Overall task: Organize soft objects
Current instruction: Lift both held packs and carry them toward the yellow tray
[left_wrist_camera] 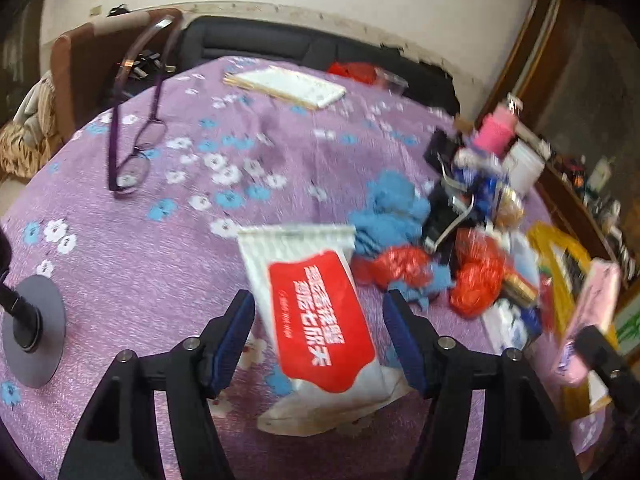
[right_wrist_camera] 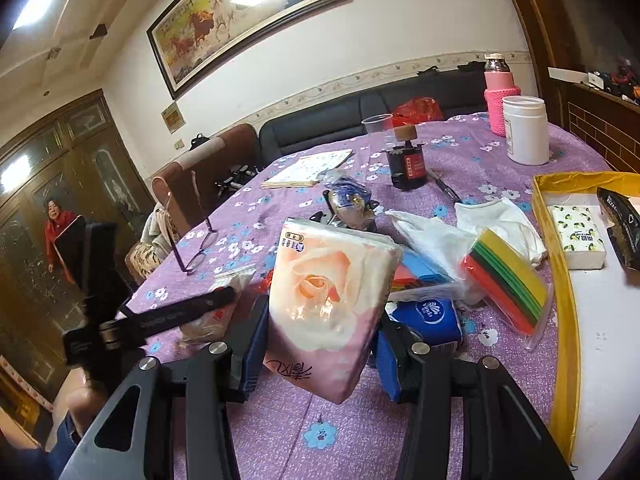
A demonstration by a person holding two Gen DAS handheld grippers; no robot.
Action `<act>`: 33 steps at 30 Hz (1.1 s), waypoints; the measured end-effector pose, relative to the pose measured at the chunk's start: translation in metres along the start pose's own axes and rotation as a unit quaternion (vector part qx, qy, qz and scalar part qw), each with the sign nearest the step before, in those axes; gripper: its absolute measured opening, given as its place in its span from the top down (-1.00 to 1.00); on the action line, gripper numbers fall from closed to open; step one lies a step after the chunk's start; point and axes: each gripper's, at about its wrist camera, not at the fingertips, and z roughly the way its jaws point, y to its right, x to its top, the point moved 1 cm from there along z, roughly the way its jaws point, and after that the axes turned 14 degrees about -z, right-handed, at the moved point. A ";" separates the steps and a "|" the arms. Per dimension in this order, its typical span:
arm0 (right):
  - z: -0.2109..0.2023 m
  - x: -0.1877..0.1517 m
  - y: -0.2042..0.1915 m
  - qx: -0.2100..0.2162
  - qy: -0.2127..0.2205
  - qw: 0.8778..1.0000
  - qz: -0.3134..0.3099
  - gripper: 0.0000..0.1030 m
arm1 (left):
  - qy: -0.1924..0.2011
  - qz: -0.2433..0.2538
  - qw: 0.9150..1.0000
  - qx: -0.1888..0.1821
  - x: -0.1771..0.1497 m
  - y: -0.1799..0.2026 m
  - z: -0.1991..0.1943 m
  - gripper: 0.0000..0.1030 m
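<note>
White walls, horse painting [right_wrist_camera: 240, 12], dark sofa [right_wrist_camera: 360, 116], wooden cabinet [right_wrist_camera: 48, 168].

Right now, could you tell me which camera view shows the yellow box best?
The right wrist view: the yellow box shows its open interior holding a lemon-print tissue pack. The left wrist view catches only a blurred yellow rim at the far right, partly behind clutter.

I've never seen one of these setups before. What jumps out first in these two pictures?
Each hand-held gripper has a soft pack between its fingers. The right hand-held gripper clamps a pink tissue pack printed with a rose, lifted over the purple flowered tablecloth. The left hand-held gripper stands open around a red-and-white wipes pack, with purple glasses far left.
</note>
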 end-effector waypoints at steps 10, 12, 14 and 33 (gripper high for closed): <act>-0.009 -0.007 -0.002 0.007 0.004 1.000 0.005 0.00 | -0.024 -0.027 0.999 -0.012 0.001 -0.009 0.011 0.29; -0.010 -0.007 -0.002 0.005 0.004 1.000 0.005 0.00 | -0.016 -0.028 0.999 -0.016 0.001 -0.009 0.007 0.30; -0.010 -0.007 -0.003 0.005 0.004 1.000 0.005 0.00 | 0.003 -0.020 1.000 -0.019 0.000 -0.006 0.000 0.30; -0.022 -0.002 -0.005 -0.005 0.010 1.000 -0.001 0.00 | 0.138 0.069 0.988 0.002 -0.017 0.028 -0.052 0.30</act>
